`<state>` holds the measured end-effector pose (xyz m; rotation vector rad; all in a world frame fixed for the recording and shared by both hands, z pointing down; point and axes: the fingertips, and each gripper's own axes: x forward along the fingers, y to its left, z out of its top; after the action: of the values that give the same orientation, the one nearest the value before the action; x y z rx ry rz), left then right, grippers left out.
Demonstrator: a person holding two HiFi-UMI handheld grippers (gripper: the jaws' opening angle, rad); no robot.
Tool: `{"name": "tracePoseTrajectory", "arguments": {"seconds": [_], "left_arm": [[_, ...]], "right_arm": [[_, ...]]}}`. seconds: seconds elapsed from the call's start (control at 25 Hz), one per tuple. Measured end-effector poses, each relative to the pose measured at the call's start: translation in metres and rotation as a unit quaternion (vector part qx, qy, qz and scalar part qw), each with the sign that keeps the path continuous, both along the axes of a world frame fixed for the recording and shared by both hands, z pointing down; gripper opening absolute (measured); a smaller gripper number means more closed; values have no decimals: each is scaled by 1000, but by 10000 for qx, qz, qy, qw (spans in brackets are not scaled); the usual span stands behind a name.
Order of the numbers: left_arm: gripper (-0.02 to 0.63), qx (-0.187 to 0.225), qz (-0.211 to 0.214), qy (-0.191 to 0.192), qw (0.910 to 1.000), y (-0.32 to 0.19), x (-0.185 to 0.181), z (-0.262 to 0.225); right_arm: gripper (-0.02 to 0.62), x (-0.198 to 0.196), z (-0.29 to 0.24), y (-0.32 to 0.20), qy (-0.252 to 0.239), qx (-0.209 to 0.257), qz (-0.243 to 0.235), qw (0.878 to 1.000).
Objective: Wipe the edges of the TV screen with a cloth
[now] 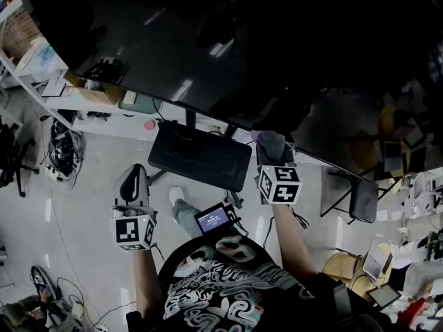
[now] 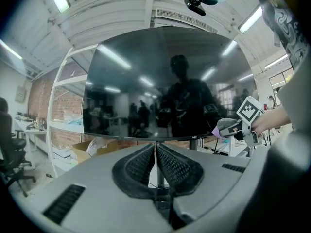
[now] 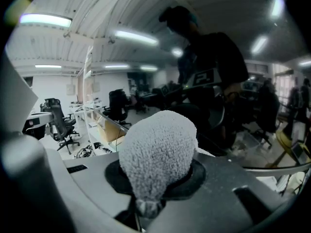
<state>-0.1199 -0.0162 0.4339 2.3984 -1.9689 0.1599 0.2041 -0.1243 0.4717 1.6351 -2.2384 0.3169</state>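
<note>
A large dark TV screen (image 1: 228, 47) fills the upper head view; its lower edge (image 1: 208, 114) runs diagonally down to the right. My right gripper (image 1: 271, 147) is shut on a grey fluffy cloth (image 3: 158, 154), which is held up against that lower edge, right of the stand. The cloth (image 2: 222, 128) also shows at the right of the left gripper view, at the screen's (image 2: 160, 86) bottom edge. My left gripper (image 1: 133, 184) hangs lower left, away from the screen, its jaws closed together with nothing between them (image 2: 156, 160).
The TV stand's dark base (image 1: 201, 154) sits on the floor below the screen. White shelving (image 1: 41, 81) with boxes stands at left, cables (image 1: 62, 151) lie beneath it. A folding chair (image 1: 360, 196) is at right. A small lit device (image 1: 213, 219) is near the person's body.
</note>
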Motion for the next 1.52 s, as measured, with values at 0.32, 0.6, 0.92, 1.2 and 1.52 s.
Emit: {"name": "tracePoseTrajectory", "arguments": {"seconds": [0.32, 0.6, 0.92, 1.2, 1.52], "left_arm": [[29, -5, -73, -29, 10000, 1, -9, 0], [29, 16, -77, -28, 10000, -5, -12, -1], [29, -15, -43, -35, 10000, -8, -12, 1], [29, -37, -264, -28, 9996, -4, -31, 1], [28, -73, -288, -5, 9996, -6, -31, 4]], "right_arm": [[115, -17, 2, -5, -99, 3, -121, 9999], [115, -23, 2, -6, -118, 16, -141, 9998], [115, -29, 3, -9, -208, -10, -152, 9997], [115, -37, 4, -11, -382, -87, -168, 9991], [115, -44, 4, -13, -440, -84, -258, 9987]]}}
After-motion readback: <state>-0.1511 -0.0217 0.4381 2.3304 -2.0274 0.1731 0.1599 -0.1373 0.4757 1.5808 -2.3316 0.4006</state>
